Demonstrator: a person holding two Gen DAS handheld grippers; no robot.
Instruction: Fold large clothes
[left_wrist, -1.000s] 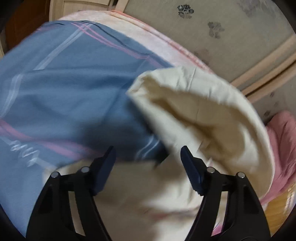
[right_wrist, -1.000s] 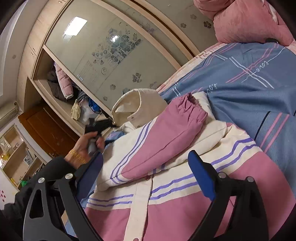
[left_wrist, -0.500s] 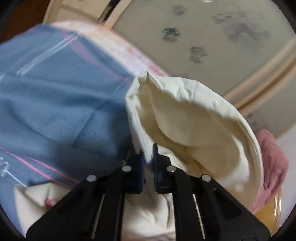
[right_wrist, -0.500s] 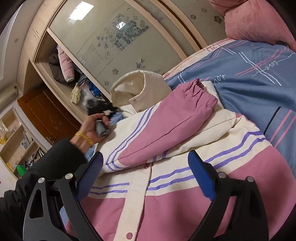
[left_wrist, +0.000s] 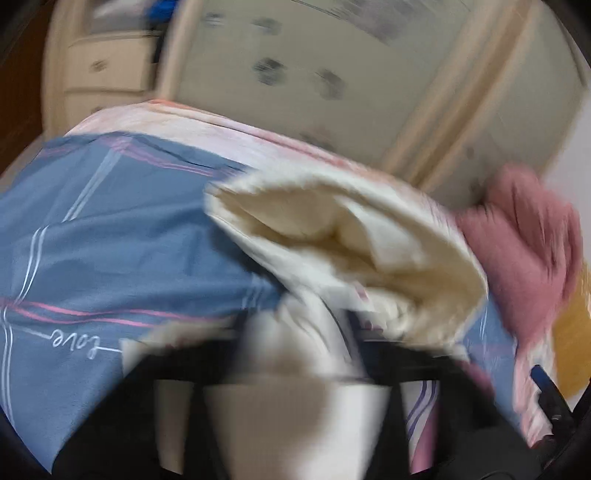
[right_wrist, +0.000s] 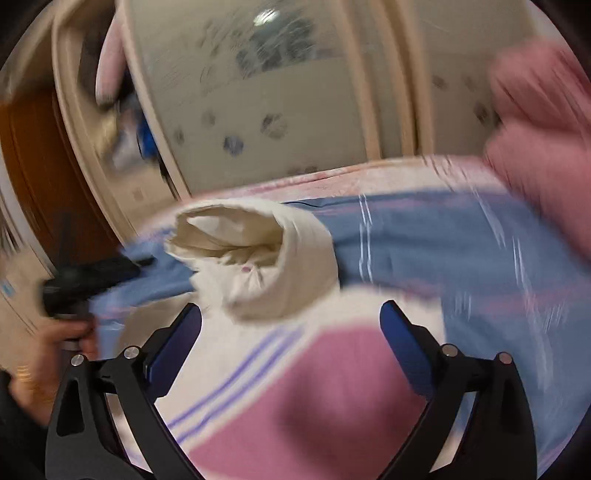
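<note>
**Inspector A:** Start with what cannot be read. The left wrist view is heavily smeared. The left gripper shows only as dark, blurred shapes along the bottom edge, with pale cloth across them. Whether its jaws are apart or closed, I cannot tell.

**Inspector B:** Agreed. From the right wrist view the left gripper appears at the left edge as a black blur above the left hand, which wears a gold bracelet. No finger detail is legible there either.

**Inspector A:** The right gripper is sharp. Its blue-padded jaws stand wide apart, with nothing between them.

**Inspector B:** Position of the jacket?

**Inspector A:** It lies on the bed, over the blue striped bedsheet. Its pink and cream body with purple stripes fills the space under and between the right jaws and is cut off at the bottom edge. The cream hood stands open just beyond the jaw tips, toward the bed's far edge.

**Inspector B:** In the left view the hood sits directly ahead of the left gripper, opening leftward. A pink pillow is at the bed's right edge, blurred. A wardrobe door with a flower pattern stands behind the bed.
</note>
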